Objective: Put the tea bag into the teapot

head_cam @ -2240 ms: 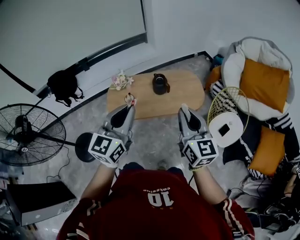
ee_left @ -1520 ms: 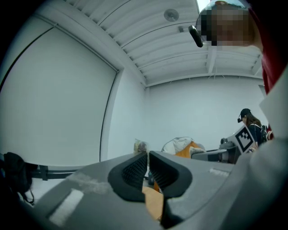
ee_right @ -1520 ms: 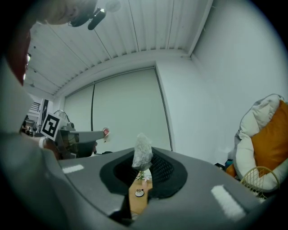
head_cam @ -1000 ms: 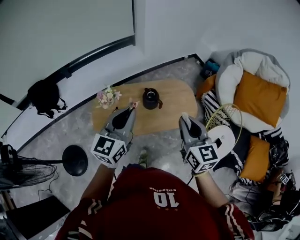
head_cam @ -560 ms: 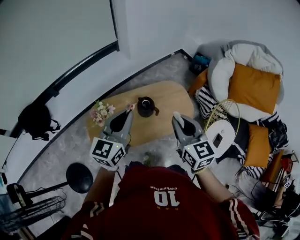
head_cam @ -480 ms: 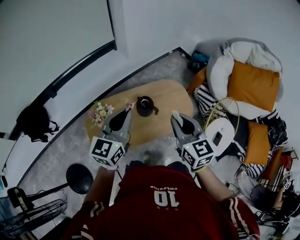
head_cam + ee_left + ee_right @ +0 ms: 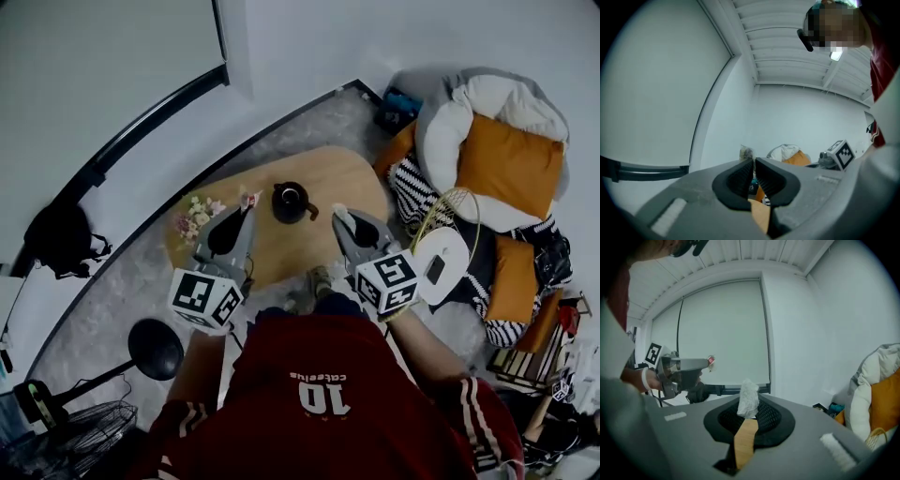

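White tea bag (image 7: 748, 398) juts lengthwise from hand-held gripper (image 7: 750, 415)

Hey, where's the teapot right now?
In the head view the teapot stands on the wooden table, between the left tongs and right tongs, with the flowers further left.

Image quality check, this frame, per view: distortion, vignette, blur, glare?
Head view: strong barrel distortion, the wall rail bows, lower corners dark; teapot small but sharp. Left gripper view: fisheye with black corners, mosaic patch laid over the top right, near fingers soft. Right gripper view: same black vignette, tea bag between the fingers and far tag both sharp, no glare.
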Motion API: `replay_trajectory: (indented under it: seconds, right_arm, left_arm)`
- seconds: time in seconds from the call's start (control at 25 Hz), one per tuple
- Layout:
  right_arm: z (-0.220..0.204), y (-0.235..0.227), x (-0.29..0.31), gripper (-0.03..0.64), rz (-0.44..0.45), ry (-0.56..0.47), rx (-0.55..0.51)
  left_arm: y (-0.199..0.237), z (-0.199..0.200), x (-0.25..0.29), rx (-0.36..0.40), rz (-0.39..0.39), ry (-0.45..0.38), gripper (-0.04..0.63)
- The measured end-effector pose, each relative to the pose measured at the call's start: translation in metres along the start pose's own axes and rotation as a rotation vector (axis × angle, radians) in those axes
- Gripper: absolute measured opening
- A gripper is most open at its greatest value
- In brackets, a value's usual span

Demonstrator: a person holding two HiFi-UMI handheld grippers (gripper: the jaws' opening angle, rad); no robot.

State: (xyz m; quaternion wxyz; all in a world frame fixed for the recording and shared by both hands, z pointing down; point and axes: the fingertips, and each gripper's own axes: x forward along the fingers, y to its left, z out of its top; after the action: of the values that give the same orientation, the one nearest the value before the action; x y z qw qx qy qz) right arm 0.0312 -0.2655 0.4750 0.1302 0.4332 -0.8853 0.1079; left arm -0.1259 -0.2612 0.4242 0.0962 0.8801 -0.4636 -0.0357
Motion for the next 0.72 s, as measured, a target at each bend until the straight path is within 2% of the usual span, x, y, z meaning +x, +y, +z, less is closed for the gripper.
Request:
replay_trajectory:
  seconds: [0.32,0.72]
  right_arm:
    - [-0.045,-0.022,0.061,0.032,0.058,0.057,-0.012]
    - [-0.138,-0.050,0.152,0.035,0.121,0.235,-0.010]
  left_arm:
    - [0.021,-0.005,0.001,-0.003,0.064,-0.008,0.018]
    - [0.046,-0.004,0.012,-0.012,0.165,0.012,0.018]
